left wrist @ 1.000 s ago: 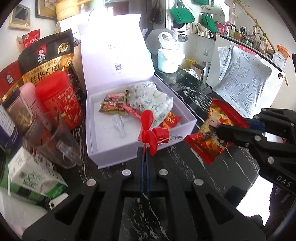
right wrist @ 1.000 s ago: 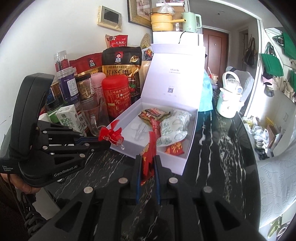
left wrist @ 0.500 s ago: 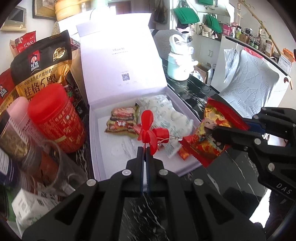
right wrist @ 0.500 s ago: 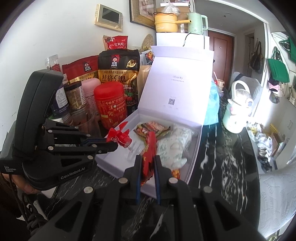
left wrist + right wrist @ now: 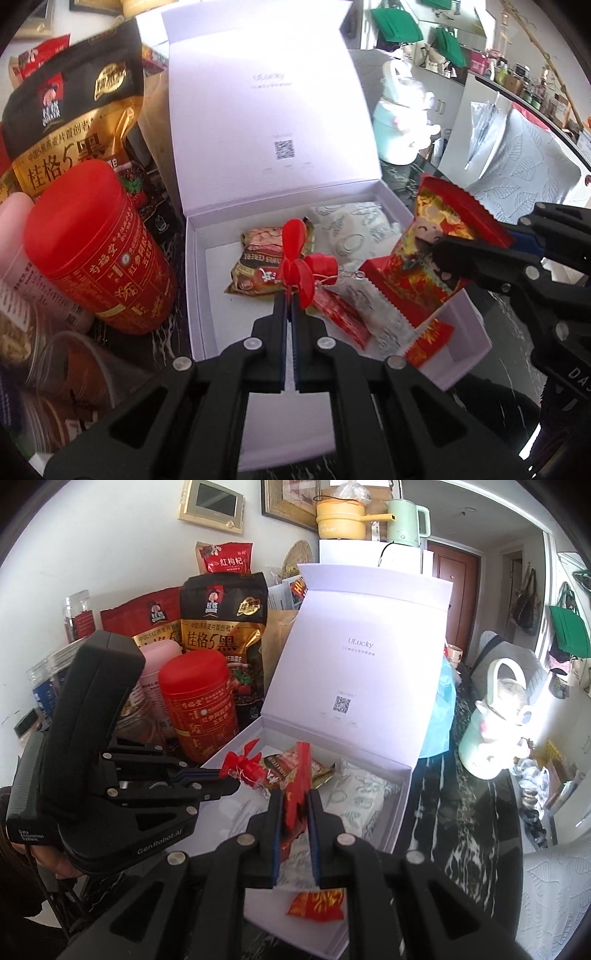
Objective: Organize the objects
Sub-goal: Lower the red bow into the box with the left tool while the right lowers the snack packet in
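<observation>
Left gripper (image 5: 289,295) clamps a red fan (image 5: 295,264) over the box (image 5: 195,295). At its three o'clock, the right gripper (image 5: 295,812) pinches a red packet (image 5: 297,794).

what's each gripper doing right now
left gripper: shut on the small red propeller fan
right gripper: shut on the red snack packet

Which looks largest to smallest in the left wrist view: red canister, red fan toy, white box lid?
1. white box lid
2. red canister
3. red fan toy, though it sits closest to the camera, so its real size is likely even smaller.
</observation>
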`<state>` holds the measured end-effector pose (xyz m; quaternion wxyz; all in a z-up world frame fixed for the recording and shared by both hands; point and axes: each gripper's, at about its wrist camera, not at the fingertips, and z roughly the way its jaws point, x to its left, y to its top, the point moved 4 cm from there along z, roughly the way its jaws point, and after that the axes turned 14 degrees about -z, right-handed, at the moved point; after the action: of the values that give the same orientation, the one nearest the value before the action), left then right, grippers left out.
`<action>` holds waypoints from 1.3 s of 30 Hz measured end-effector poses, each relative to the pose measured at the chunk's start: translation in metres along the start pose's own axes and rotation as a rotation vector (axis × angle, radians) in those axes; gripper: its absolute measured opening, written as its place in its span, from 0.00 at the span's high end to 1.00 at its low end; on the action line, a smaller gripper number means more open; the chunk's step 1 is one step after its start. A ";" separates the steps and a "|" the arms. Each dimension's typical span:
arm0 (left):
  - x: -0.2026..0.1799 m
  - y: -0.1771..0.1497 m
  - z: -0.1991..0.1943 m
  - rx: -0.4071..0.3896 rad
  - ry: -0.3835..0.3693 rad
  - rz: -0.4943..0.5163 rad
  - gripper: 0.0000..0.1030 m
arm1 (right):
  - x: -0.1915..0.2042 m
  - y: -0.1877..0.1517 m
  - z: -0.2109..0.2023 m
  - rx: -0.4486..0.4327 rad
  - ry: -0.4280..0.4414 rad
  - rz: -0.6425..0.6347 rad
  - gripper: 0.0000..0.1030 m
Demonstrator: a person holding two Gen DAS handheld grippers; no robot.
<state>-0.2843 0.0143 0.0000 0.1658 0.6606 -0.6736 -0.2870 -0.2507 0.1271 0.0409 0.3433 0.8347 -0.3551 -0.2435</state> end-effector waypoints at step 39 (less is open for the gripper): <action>-0.012 0.005 0.063 0.121 0.006 0.010 0.97 | -0.043 -0.016 0.089 0.093 0.078 0.078 0.86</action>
<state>-0.3254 0.0363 -0.0447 0.1292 0.6668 -0.6926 -0.2429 -0.3293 0.1320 -0.0215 0.3268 0.8442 -0.3846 -0.1806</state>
